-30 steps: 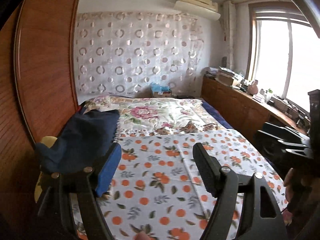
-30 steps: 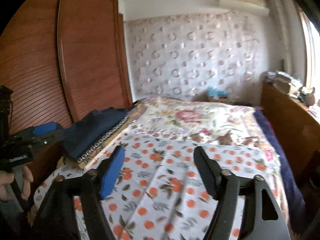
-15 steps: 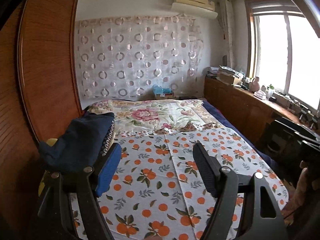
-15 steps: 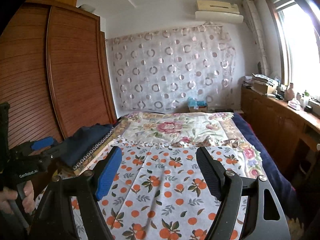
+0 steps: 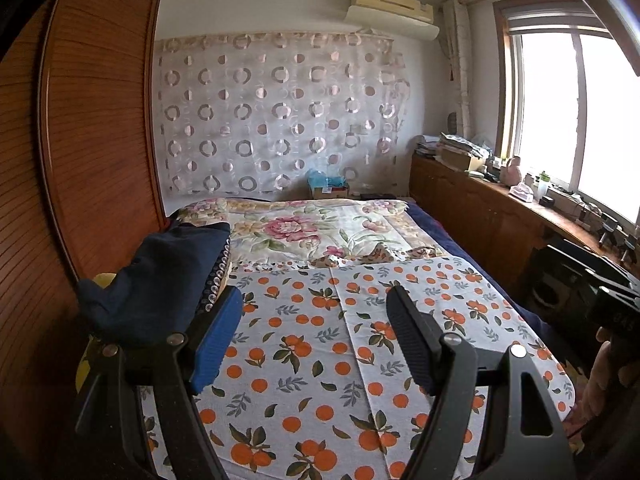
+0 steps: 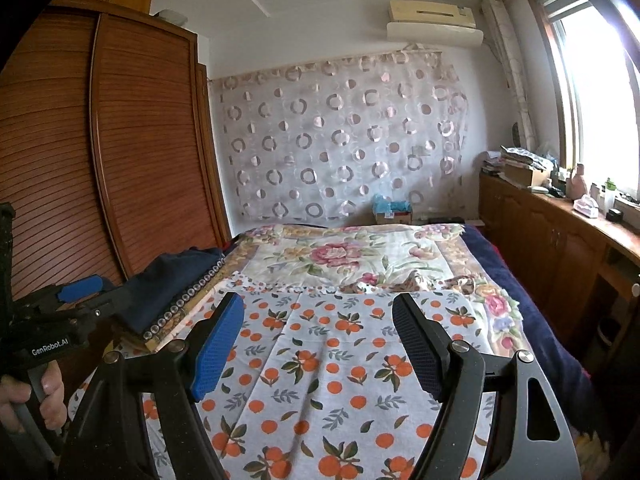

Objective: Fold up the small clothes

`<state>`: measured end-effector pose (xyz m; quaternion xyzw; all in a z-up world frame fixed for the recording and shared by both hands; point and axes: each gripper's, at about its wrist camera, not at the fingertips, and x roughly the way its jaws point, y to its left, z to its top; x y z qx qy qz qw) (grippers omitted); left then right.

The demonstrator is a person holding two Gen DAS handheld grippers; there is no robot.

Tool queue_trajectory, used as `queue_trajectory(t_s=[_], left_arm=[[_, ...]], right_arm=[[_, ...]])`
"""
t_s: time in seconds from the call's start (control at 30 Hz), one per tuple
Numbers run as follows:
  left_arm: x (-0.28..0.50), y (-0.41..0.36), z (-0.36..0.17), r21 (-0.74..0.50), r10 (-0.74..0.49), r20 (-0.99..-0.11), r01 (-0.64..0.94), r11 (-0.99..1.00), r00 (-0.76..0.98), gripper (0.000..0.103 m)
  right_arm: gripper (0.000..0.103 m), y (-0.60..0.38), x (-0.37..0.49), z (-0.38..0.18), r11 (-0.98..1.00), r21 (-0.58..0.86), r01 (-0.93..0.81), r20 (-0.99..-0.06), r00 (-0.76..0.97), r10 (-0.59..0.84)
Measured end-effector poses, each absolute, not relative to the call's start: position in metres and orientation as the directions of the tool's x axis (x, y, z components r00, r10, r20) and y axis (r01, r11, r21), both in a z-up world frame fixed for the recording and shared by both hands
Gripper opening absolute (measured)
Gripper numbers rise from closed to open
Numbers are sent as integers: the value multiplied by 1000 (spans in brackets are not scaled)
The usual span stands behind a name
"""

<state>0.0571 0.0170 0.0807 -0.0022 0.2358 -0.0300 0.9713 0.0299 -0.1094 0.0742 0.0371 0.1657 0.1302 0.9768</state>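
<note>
Daylit room, blown-out glare at window (image 5: 576, 120) — sharp focus, fisheye bending, dark vignetted corners

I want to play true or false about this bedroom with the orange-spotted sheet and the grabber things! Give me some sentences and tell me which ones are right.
1. The dark blue clothes lie at the bed's left edge, beside the wooden wardrobe. True.
2. The left hand-held gripper is squeezing a sock. False: its jaws stand apart with nothing between them, only the orange-print sheet beyond.
3. The right hand-held gripper is open and empty. True.
4. The air conditioner sits on the floor. False: it is mounted high on the wall, above the circle-patterned curtain.
5. The window is to the right of the bed. True.
</note>
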Motion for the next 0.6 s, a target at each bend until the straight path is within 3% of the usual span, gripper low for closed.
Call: queue_trajectory(t_s=[0.6], left_arm=[[58,21,81,-18,-58,-455,56,998,888,75]], right_arm=[[78,-118,35,76,963,117,-244,-314,911,269]])
